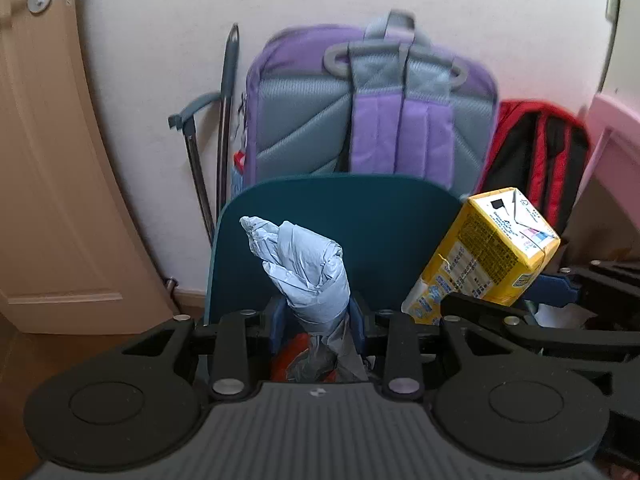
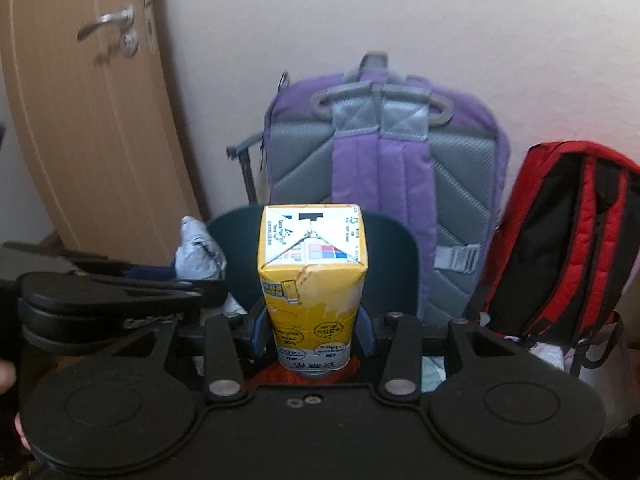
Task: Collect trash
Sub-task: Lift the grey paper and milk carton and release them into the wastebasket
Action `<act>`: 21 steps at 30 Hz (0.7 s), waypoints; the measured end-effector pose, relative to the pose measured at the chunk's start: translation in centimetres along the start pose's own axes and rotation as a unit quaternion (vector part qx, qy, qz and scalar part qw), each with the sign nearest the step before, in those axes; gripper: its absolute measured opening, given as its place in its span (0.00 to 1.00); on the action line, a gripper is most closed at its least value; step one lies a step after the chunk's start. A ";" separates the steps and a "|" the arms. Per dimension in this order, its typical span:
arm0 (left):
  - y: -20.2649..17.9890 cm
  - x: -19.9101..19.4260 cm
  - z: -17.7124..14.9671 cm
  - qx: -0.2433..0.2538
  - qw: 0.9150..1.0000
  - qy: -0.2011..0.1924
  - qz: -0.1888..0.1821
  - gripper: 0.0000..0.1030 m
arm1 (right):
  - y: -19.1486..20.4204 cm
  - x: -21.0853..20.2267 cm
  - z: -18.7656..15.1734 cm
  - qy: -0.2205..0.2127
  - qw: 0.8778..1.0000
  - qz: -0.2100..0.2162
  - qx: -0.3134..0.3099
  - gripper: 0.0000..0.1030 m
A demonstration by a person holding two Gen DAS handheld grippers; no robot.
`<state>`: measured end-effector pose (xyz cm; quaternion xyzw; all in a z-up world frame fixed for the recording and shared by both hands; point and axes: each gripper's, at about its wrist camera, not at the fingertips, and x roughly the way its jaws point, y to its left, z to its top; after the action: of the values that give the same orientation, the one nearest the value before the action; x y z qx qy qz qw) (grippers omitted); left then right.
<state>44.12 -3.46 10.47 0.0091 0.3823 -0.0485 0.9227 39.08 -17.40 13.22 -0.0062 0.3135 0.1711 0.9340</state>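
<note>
Yellow juice carton point(image 2: 311, 280) is clamped in the right gripper point(image 2: 311, 330), standing up between the blue pads with its folded bottom end facing the camera, so the jaws are closed around its lower part and it looks like a solid hold. Over on the other side, the left gripper point(image 1: 318, 316) has its jaws pinched narrow on a twisted-up grey plastic bag point(image 1: 300, 264), which sticks up out of the grip like a cone, with the rest of it hanging down below the pads. Both bits of trash are being carried side by side, and from the left wrist view you can see the carton point(image 1: 484, 256) tilted off to the right, so the two grippers are pretty close together. Right behind and below both of them is a dark teal bin lid point(image 1: 360, 216), flipped up, and there's something red point(image 1: 296, 354) showing down underneath, though it's too hidden to say what it is. My guess is they're both held over the bin so they can just be dropped in, which would make this the last bit before letting go. Further back, a purple backpack point(image 2: 384, 152) and a red backpack point(image 2: 560, 240) lean against the white wall, and a wooden door point(image 2: 88, 120) stands off to the left.
</note>
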 end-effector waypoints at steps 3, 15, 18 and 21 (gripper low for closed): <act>0.2 1.6 -0.1 0.009 1.000 0.015 0.002 0.31 | -0.1 1.2 -0.4 0.012 1.000 0.003 -0.008 0.41; 0.6 3.0 -1.1 0.017 0.999 0.031 0.002 0.51 | 0.0 3.3 -1.6 0.056 0.998 0.001 -0.039 0.45; 0.8 2.5 -1.1 0.011 1.000 0.024 0.005 0.61 | -0.1 3.1 -1.9 0.054 0.998 0.002 -0.032 0.45; 0.9 1.5 -1.3 0.006 1.000 0.018 0.003 0.61 | -0.1 2.6 -2.0 0.050 0.998 -0.002 -0.028 0.44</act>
<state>44.36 -2.61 8.49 0.0168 0.3985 -0.0474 0.9158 39.88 -16.93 10.03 -0.0413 0.3549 0.1774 0.9170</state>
